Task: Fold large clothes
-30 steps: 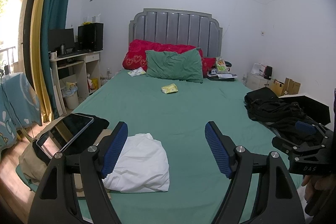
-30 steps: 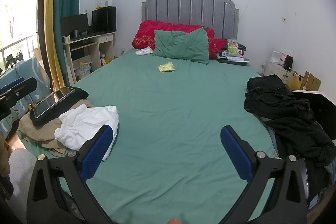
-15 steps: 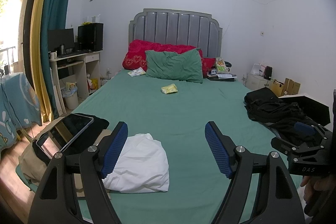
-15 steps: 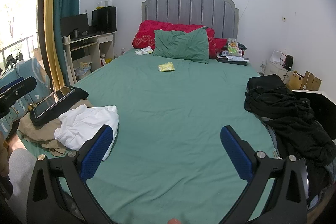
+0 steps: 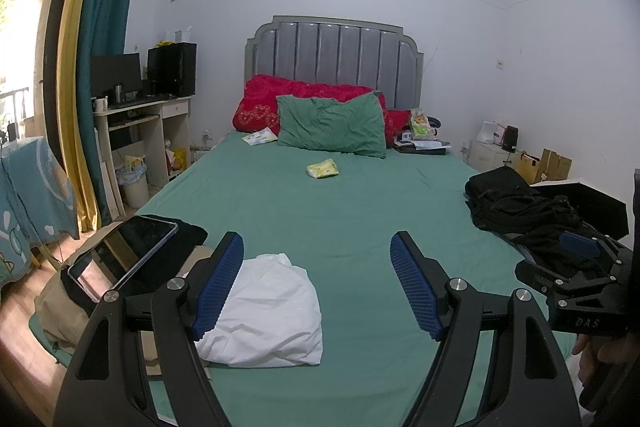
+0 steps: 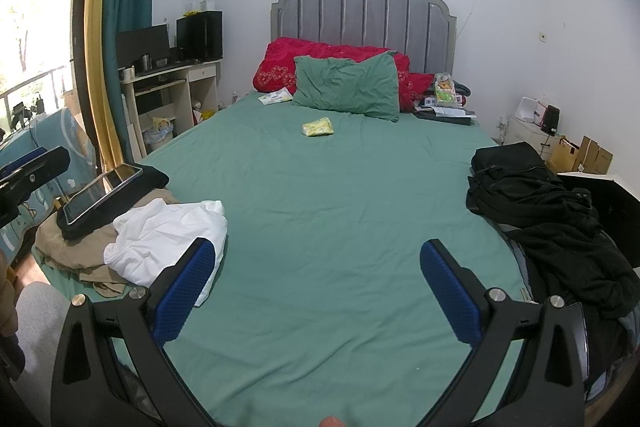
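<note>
A crumpled white garment (image 5: 268, 311) lies at the near left of the green bed sheet (image 5: 340, 211); it also shows in the right wrist view (image 6: 168, 239). A heap of black clothes (image 5: 520, 211) lies at the bed's right edge, also in the right wrist view (image 6: 552, 219). A tan garment (image 6: 80, 243) lies under the white one. My left gripper (image 5: 316, 287) is open and empty above the sheet, its left finger over the white garment. My right gripper (image 6: 316, 291) is open and empty above bare sheet; it also shows at the right edge of the left wrist view (image 5: 576, 267).
A tablet (image 5: 120, 259) rests on a black cloth at the bed's near left corner. A green pillow (image 5: 332, 127), red quilt (image 5: 260, 103) and small yellow packet (image 5: 322, 169) lie toward the headboard. A desk (image 5: 140, 131) stands left, boxes (image 5: 548, 167) right.
</note>
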A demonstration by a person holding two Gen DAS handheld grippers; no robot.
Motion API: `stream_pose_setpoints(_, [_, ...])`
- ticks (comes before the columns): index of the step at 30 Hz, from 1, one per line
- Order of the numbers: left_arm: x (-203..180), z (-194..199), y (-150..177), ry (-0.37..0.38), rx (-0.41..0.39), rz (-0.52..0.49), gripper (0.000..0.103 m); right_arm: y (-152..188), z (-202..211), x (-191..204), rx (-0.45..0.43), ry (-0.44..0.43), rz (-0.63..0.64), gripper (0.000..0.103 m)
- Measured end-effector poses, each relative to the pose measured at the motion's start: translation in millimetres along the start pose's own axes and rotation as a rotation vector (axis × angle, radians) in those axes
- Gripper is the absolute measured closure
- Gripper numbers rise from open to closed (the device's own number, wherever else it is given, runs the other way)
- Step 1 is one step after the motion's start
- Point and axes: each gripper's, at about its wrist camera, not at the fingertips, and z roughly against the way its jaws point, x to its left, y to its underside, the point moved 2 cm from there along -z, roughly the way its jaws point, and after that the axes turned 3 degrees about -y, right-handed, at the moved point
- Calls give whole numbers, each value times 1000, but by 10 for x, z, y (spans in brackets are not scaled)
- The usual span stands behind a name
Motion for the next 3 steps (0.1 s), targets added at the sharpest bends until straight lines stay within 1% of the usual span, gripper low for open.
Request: stream_pose_setpoints(3, [-18, -26, -16, 7, 2, -4, 24, -1, -2, 1, 1, 0, -1, 2])
